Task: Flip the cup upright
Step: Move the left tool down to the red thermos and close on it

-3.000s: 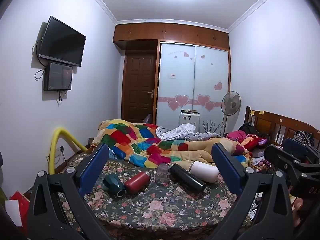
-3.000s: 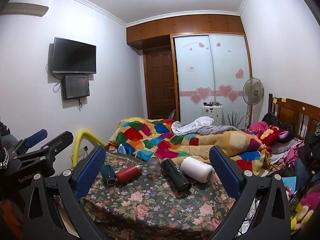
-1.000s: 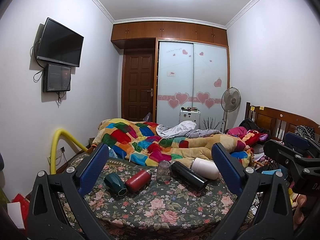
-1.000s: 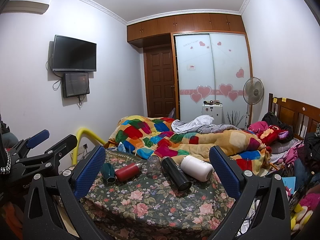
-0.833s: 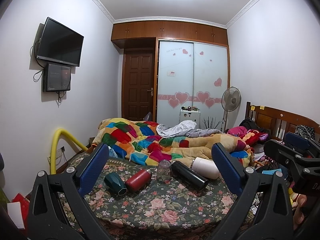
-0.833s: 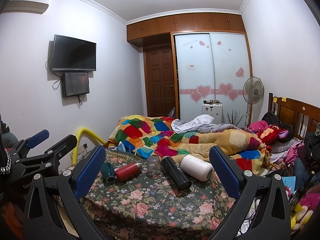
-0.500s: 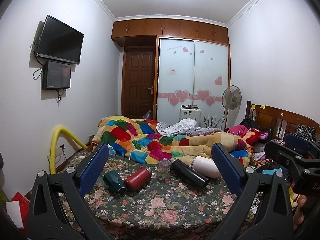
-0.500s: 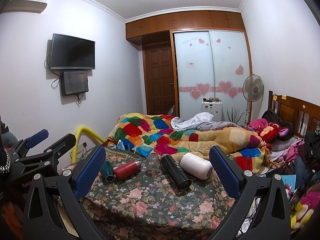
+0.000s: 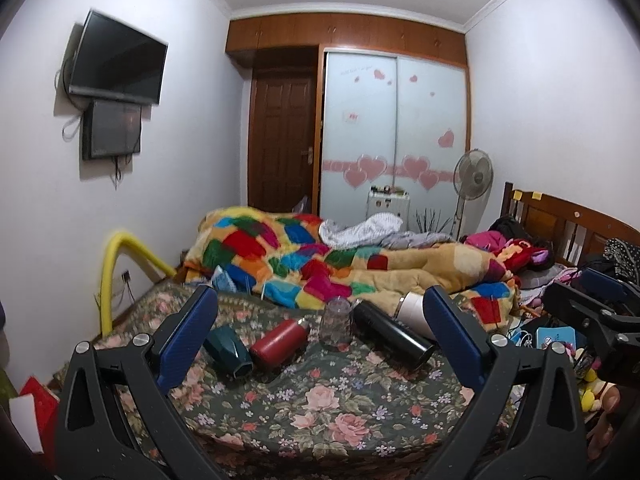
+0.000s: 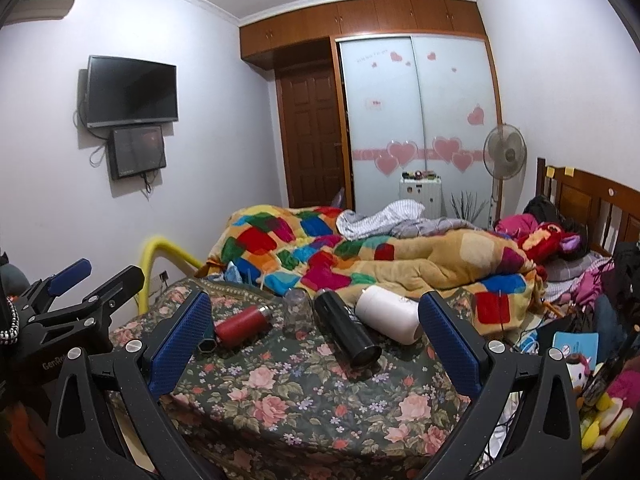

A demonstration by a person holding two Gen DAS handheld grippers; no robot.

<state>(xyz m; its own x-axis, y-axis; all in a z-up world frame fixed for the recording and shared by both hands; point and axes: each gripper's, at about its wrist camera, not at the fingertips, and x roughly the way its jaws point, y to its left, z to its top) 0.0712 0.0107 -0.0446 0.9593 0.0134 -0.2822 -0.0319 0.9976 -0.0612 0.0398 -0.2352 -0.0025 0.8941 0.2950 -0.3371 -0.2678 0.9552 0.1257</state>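
Clear ribbed cup (image 9: 336,322), mouth down on floral bed (image 9: 328,400), ahead between spread left tongs (image 9: 320,336); flanked by red flask (image 9: 278,344) and black flask (image 9: 390,334). Right tongs (image 10: 312,340) spread, empty.

Patchwork blanket (image 9: 320,264) heaped on bed; wall TV (image 10: 132,90); standing fan (image 10: 503,156); wooden door (image 9: 282,142).

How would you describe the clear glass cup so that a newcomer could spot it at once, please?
Look at the floral-covered table in front of the patchwork quilt. A row of drinkware lies there; the clear glass cup is in its middle, between the red bottle and the black flask. It alone is see-through and standing rather than lying down.
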